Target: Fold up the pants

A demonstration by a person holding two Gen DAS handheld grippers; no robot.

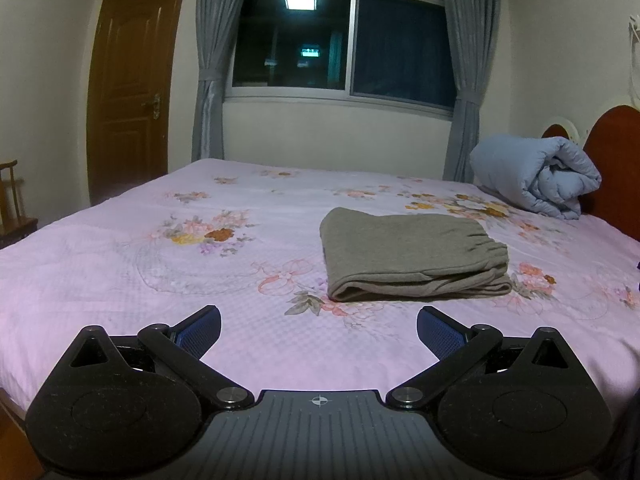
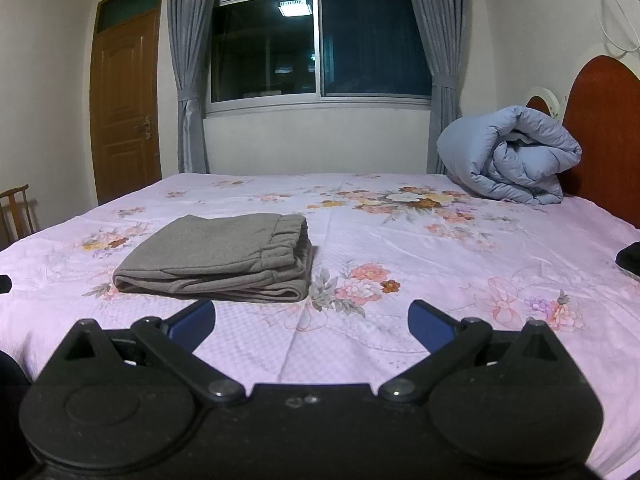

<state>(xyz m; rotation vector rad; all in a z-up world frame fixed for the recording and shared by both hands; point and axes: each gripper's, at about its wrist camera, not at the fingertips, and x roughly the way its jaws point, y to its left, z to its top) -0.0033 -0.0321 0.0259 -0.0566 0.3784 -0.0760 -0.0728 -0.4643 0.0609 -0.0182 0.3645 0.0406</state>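
The grey-brown pants (image 1: 412, 252) lie folded in a flat stack on the pink floral bed sheet (image 1: 160, 264), elastic waistband on the right side. In the right wrist view the pants (image 2: 220, 258) sit left of centre. My left gripper (image 1: 319, 330) is open and empty, held above the sheet just in front of and left of the pants. My right gripper (image 2: 312, 322) is open and empty, in front of and to the right of the pants. Neither gripper touches the cloth.
A rolled light-blue duvet (image 1: 536, 176) lies at the back right against the red-brown headboard (image 1: 612, 164). A window with grey curtains (image 1: 340, 40) and a wooden door (image 1: 128, 92) stand behind the bed. A wooden chair (image 2: 16, 208) stands at the left.
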